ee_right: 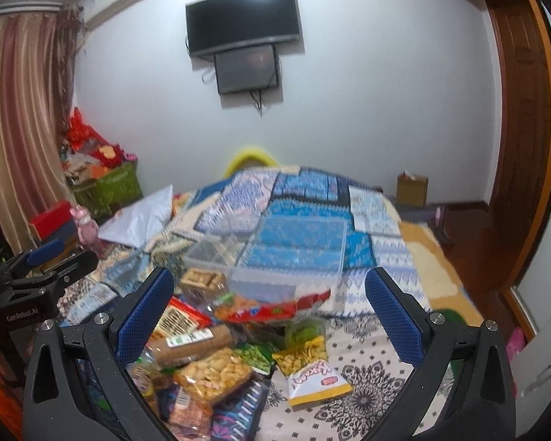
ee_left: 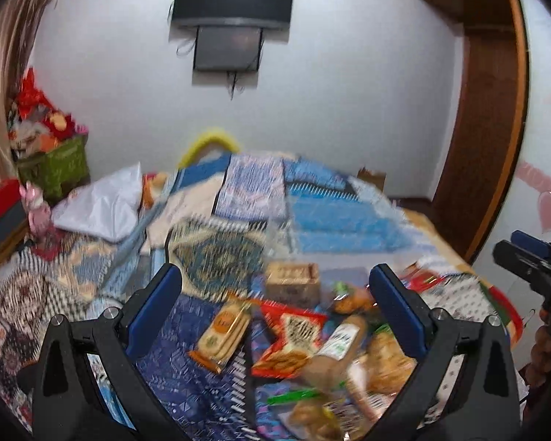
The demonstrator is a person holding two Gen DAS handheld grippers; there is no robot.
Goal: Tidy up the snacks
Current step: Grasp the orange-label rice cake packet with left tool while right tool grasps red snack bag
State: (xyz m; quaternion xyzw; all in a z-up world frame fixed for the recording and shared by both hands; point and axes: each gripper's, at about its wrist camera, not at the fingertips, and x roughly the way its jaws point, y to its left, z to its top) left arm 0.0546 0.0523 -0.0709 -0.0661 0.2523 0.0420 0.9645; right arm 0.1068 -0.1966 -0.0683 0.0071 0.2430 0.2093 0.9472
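A heap of snack packets (ee_right: pixel 209 349) lies on the patterned bedspread, also in the left wrist view (ee_left: pixel 312 345). It includes a biscuit roll (ee_right: pixel 191 341), a yellow-and-white packet (ee_right: pixel 312 375), a red packet (ee_left: pixel 290 334) and a small brown box (ee_left: pixel 293 283). A clear plastic container (ee_right: pixel 275 257) stands on the bed just behind the heap. My left gripper (ee_left: pixel 275 279) is open and empty above the heap. My right gripper (ee_right: pixel 268 283) is open and empty above the heap too.
The bed (ee_right: pixel 312 213) fills the middle, with a white pillow (ee_right: pixel 143 220) at its left. A green crate of clutter (ee_right: pixel 106 187) and red boxes stand at the left wall. A wooden door (ee_right: pixel 521 110) is at right. A TV (ee_right: pixel 242 18) hangs on the wall.
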